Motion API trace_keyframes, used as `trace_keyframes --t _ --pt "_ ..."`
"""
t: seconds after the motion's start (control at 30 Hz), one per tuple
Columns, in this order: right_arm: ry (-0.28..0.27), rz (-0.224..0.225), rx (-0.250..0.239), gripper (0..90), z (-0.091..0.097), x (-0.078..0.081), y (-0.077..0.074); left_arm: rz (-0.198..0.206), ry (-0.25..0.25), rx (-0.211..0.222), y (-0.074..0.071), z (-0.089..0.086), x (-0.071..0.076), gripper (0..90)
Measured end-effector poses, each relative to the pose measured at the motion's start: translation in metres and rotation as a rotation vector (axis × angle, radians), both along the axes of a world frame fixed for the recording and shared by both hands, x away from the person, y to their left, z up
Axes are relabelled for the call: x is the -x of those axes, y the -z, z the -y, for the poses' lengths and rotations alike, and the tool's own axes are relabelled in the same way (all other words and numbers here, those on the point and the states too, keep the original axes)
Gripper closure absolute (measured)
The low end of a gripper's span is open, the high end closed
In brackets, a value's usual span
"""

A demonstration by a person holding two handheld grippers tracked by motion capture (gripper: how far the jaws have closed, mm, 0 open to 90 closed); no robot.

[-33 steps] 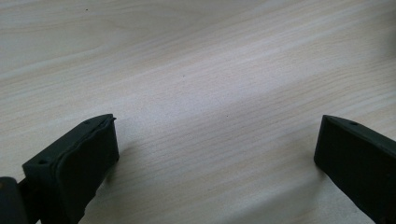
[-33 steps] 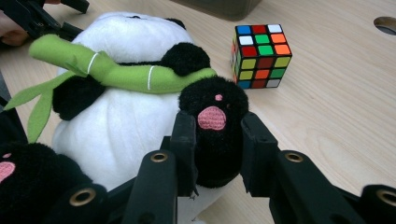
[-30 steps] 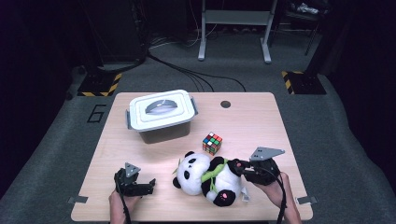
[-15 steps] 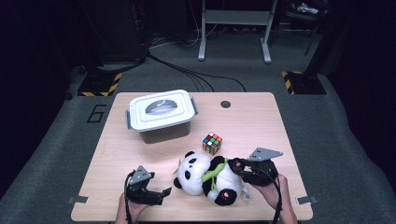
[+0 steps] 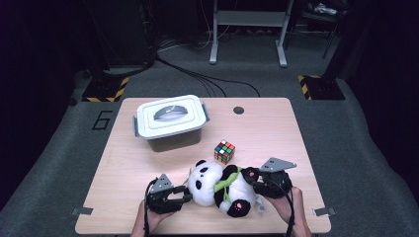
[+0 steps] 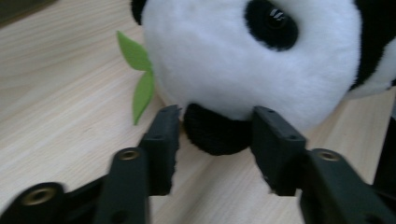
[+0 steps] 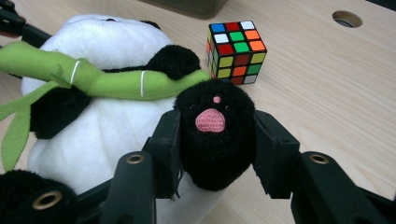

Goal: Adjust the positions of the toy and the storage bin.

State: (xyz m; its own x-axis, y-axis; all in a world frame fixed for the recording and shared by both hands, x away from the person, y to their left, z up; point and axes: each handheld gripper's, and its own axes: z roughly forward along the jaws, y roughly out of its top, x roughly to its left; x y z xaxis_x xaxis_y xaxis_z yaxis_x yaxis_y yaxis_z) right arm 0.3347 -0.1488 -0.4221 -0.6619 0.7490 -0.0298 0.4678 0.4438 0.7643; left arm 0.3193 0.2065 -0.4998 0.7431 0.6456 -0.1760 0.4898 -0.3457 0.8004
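1. Two grippers work on one toy panda [image 5: 220, 190], which lies on its back near the person's edge of the table [image 5: 276, 128]; I use the panda as the landmark.
2. Nearest to the person, the left gripper [image 5: 184, 198] is at the head side of the panda. Its jaws have just been closing, and in the left gripper view the black ear [image 6: 215, 134] sits between them. The pads look to touch the ear on both sides, so I judge it clamped on the ear.
3. The right gripper [image 5: 255, 177] is at the foot side of the panda. In the right gripper view the black paw [image 7: 215, 133] with the pink pad fills the gap and both pads press on it, so it is gripping the paw.
4. To do this step well, I think both grips should sit deep on the soft parts, and the two hands should lift together, so that the plush does not slip out.
5. Both hands [image 5: 150, 222] come from the near edge; the grippers lie low and nearly level, pointing inward to the panda.
6. Just behind the panda stands a colour cube [image 5: 224, 151].
7. Farther behind the panda, to the left, is the lidded box [image 5: 170, 122], closed.
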Motion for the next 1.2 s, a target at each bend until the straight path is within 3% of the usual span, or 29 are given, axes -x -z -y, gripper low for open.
trace_keyframes --t 0.07,0.27,0.4,0.63,1.0,1.2 --pt "0.007 0.003 0.001 59.6 0.000 0.001 0.000 0.015 0.001 -0.013 0.000 0.003 0.001 65.7" --pt "0.023 0.015 0.000 64.4 0.000 0.002 0.001 0.011 -0.017 -0.005 0.000 0.006 0.004 80.7" --pt "0.047 0.013 0.001 65.5 0.001 0.002 0.001 0.016 0.011 -0.020 -0.001 0.011 0.005 82.0" --pt "0.087 0.015 0.001 65.8 0.014 -0.003 -0.002 -0.008 0.052 -0.004 0.000 0.031 0.012 82.1" --pt "0.128 0.006 0.001 65.8 0.037 -0.017 -0.001 -0.042 0.062 0.022 -0.001 0.065 0.018 82.2" --pt "0.148 -0.013 -0.013 65.8 0.049 -0.026 -0.001 -0.040 0.077 0.028 -0.002 0.080 0.019 82.2"
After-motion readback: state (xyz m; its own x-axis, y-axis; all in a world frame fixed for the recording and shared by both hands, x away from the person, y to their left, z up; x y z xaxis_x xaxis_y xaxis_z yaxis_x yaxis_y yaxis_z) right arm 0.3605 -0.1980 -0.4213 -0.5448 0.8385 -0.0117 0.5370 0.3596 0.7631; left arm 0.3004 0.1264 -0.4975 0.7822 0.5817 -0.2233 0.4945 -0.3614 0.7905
